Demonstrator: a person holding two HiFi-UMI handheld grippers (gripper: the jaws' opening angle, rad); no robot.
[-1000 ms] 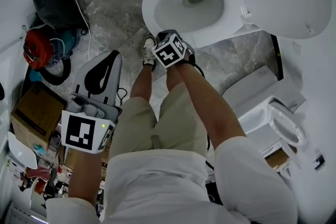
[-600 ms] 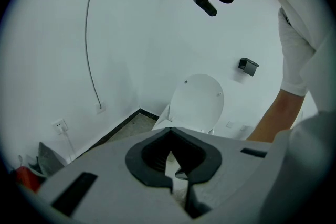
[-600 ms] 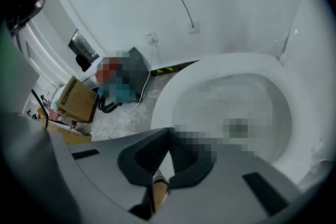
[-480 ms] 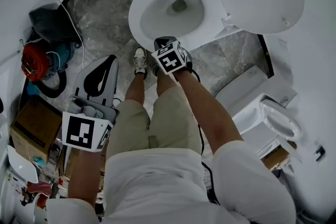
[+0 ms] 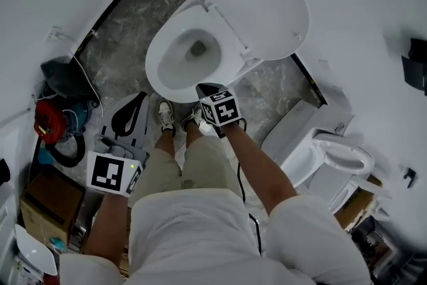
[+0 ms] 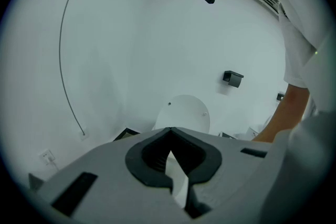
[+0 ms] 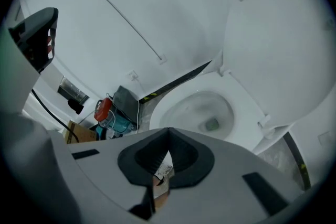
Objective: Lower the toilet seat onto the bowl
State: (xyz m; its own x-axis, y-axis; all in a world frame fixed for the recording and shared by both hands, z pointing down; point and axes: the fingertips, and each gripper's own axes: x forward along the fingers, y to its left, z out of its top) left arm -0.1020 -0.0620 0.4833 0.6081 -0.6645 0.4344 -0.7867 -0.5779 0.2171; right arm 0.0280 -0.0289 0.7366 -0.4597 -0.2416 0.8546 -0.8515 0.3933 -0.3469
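The white toilet bowl (image 5: 167, 73) stands open, its seat and lid (image 5: 257, 13) raised against the wall behind it. My right gripper (image 5: 202, 87) hovers just above the bowl's near rim, shut and holding nothing. From its own view, the right gripper (image 7: 168, 131) points at the bowl (image 7: 178, 107), with the raised seat and lid (image 7: 278, 44) at the right. My left gripper (image 5: 138, 97) hangs lower at the left, over the floor and apart from the toilet. That left gripper (image 6: 169, 131) is shut and empty, and the raised lid (image 6: 184, 113) shows beyond it.
Against the left wall lie a dark bag (image 5: 63, 80), a red and teal tool (image 5: 47, 120) and a cardboard box (image 5: 47, 200). A second white fixture (image 5: 333, 163) stands at the right. The person's shoes (image 5: 165, 115) rest on the dark marble floor (image 5: 133, 17) before the bowl.
The head view has drawn back, so the toilet looks smaller and sits higher and more to the left. The right gripper stays by the bowl's front rim. The seat and lid are still raised.
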